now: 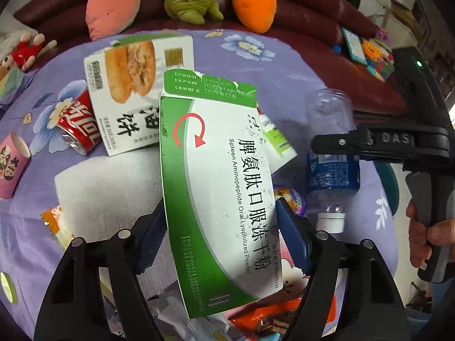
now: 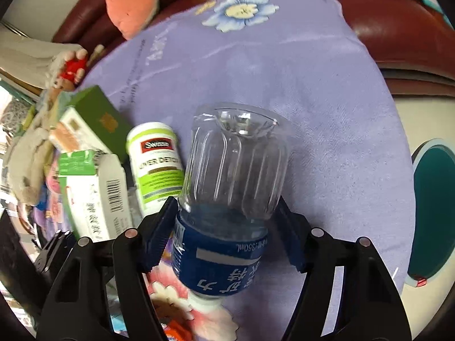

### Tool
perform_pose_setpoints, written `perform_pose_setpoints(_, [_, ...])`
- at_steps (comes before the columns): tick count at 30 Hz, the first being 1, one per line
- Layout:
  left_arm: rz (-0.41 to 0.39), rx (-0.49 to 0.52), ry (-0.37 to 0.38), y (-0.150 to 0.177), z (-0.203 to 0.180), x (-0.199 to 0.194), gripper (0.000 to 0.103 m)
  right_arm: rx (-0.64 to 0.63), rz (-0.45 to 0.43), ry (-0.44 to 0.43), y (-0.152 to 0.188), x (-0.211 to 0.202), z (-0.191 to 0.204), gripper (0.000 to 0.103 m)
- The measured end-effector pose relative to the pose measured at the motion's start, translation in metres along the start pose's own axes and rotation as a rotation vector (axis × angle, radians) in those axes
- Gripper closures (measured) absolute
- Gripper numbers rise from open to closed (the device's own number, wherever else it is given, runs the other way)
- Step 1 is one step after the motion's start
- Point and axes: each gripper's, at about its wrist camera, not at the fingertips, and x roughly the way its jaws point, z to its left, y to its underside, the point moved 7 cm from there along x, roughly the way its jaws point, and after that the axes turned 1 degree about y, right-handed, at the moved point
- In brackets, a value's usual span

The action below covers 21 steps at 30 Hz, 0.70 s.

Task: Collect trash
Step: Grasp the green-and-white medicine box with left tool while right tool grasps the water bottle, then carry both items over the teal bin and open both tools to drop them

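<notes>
Both claws are loaded: my left gripper point(image 1: 220, 237) is clamped across the green-and-white medicine box point(image 1: 216, 187), lifted clear of the cloth, and my right gripper point(image 2: 227, 234) has its pads against the blue-labelled plastic bottle point(image 2: 227, 199), cap end toward me, though I cannot tell whether it has left the purple tablecloth point(image 2: 256, 71). No bin shows in either view, so I judge neither piece delivered. Plenty is left on the table: the pastry box point(image 1: 133, 91), red can point(image 1: 78, 125), pink cup point(image 1: 12, 164) and supplement bottle point(image 2: 156, 164).
</notes>
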Motion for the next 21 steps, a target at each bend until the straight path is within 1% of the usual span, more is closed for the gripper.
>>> perform_pose_setpoints(2, [-0.012, -0.012, 0.007, -0.003, 0.001, -0.009, 0.029, -0.004, -0.033, 0.005, -0.001, -0.013, -0.001, 0.038])
perform_pose_setpoints(6, [-0.048, -0.024, 0.024, -0.007, -0.002, -0.035, 0.029, 0.015, -0.073, -0.023, 0.000, -0.037, -0.008, 0.038])
perform_pose_setpoints(10, [-0.089, -0.005, 0.036, -0.013, -0.014, -0.056, 0.029, 0.033, -0.108, -0.040, 0.004, -0.058, -0.018, 0.039])
perform_pose_setpoints(13, [-0.101, 0.031, 0.055, -0.017, -0.034, -0.064, 0.029, 0.056, -0.144, -0.059, 0.009, -0.076, -0.026, 0.039])
perform_pose_setpoints(16, [-0.101, 0.076, 0.067, -0.019, -0.055, -0.065, 0.028, 0.068, -0.187, -0.058, 0.014, -0.097, -0.038, 0.039])
perform_pose_setpoints(18, [-0.099, 0.112, 0.089, -0.022, -0.075, -0.063, 0.028, 0.083, -0.214, -0.055, 0.017, -0.111, -0.049, 0.039])
perform_pose_setpoints(21, [-0.089, 0.187, 0.127, -0.028, -0.112, -0.053, 0.028, 0.118, -0.278, -0.026, 0.023, -0.141, -0.075, 0.039])
